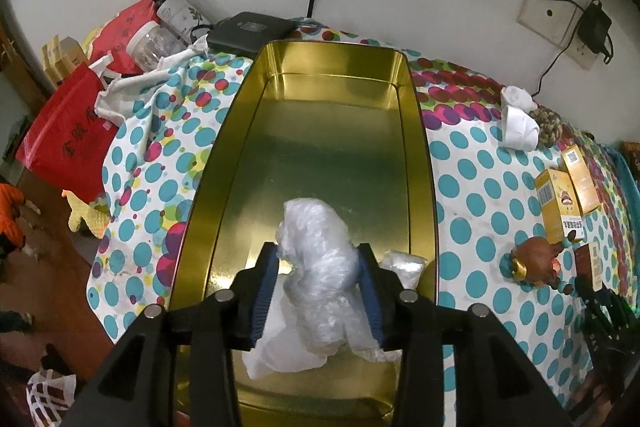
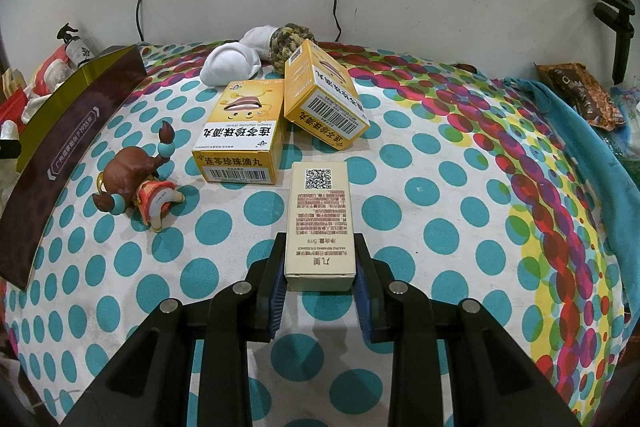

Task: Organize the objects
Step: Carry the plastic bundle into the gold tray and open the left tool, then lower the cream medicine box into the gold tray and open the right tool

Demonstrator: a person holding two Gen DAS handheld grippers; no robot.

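Observation:
A long gold tin [image 1: 236, 131] lies open on the spotted cloth. A crumpled clear plastic bag [image 1: 316, 227] rests on its floor between the fingers of my left gripper [image 1: 317, 251]. The jaws stand slack around the bag, with a sliver of gold showing beside the left pad. A smaller clear packet [image 1: 402, 265] lies by the tin's right wall. My right gripper [image 2: 320, 243] is shut on the near end of a beige carton [image 2: 320, 219], just above the cloth. Beyond it lie two yellow medicine boxes [image 2: 240, 147] [image 2: 324, 99] and a brown toy figure [image 2: 136, 183].
White socks [image 2: 230, 63] and a rope knot [image 2: 288, 45] lie by the wall. The tin's dark outer wall [image 2: 68, 143] rises left of the toy. Red bags [image 1: 68, 131], a jar [image 1: 154, 43] and a spray bottle [image 1: 176, 11] crowd the far left. A teal towel [image 2: 568, 147] drapes the right.

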